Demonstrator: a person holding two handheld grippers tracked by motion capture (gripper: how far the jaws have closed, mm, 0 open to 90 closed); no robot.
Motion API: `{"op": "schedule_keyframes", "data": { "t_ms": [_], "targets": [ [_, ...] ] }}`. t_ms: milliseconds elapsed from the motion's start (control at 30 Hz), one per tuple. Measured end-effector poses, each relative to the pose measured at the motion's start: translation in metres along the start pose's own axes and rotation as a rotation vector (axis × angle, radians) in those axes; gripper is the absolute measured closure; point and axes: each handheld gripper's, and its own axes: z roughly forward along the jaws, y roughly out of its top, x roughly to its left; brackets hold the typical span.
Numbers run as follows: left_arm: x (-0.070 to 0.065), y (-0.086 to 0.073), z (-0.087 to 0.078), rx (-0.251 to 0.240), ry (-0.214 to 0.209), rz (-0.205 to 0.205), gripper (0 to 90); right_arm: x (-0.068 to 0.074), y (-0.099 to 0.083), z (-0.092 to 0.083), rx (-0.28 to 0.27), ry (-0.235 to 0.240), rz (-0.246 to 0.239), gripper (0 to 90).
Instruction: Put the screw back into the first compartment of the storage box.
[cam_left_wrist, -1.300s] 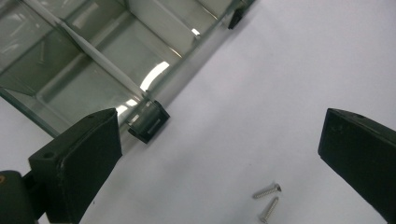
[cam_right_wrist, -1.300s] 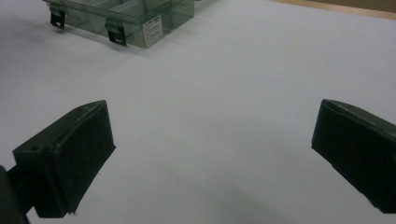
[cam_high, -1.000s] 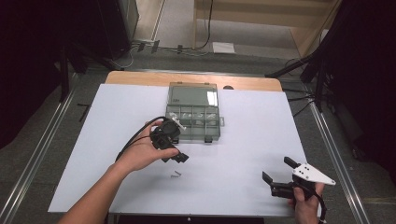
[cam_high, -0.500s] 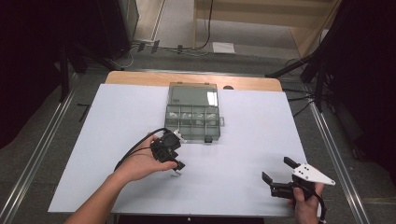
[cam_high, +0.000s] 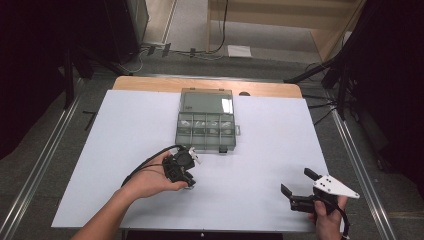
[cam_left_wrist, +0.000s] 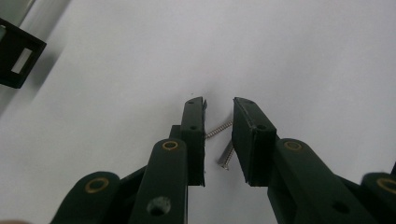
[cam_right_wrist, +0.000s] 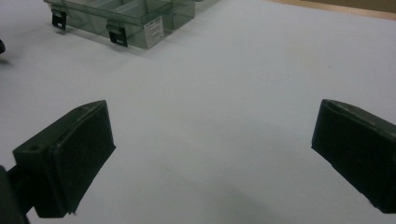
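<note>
A: Which step is in hand?

B: The pick-up, I'd say. The left tongs (cam_left_wrist: 218, 140) point down at the white sheet (cam_high: 125, 150) on the bench, and their jaws have just been closing. They stand narrow now, with two small screws (cam_left_wrist: 223, 142) lying crossed between them. One screw touches the left pad; I can't see a firm pinch yet.

A: And where is that from the compartment box (cam_high: 206, 122)?

B: Just in front of it, slightly to its left, nearer the person.

A: Next move?

B: Probably closing the last gap squarely, so the screws don't roll or slip out, then lifting toward the box.

A: The right tongs (cam_high: 300, 187)?

B: Wide apart, holding nothing, well to the box's right and nearer the person.

A: The room?

B: Dark around the bench; beyond the box, grey floor with cables.
</note>
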Motion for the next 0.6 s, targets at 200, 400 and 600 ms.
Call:
{"op": "schedule_keyframes", "data": {
  "t_ms": [200, 400, 600],
  "targets": [
    [-0.0019, -0.0011, 0.0048, 0.002, 0.011, 0.020, 73.8, 0.0001, 0.0000, 0.0003, 0.001, 0.000, -0.001, 0.0],
    [-0.0036, -0.0005, 0.0082, 0.010, 0.026, 0.027, 74.1, 0.0001, -0.0001, 0.0003, 0.004, 0.001, -0.001, 0.0],
    [-0.0018, -0.0002, 0.0089, 0.010, 0.044, 0.019, 83.1, 0.0004, -0.0001, 0.0017, 0.002, -0.005, -0.003, 0.0]
  ]
}}
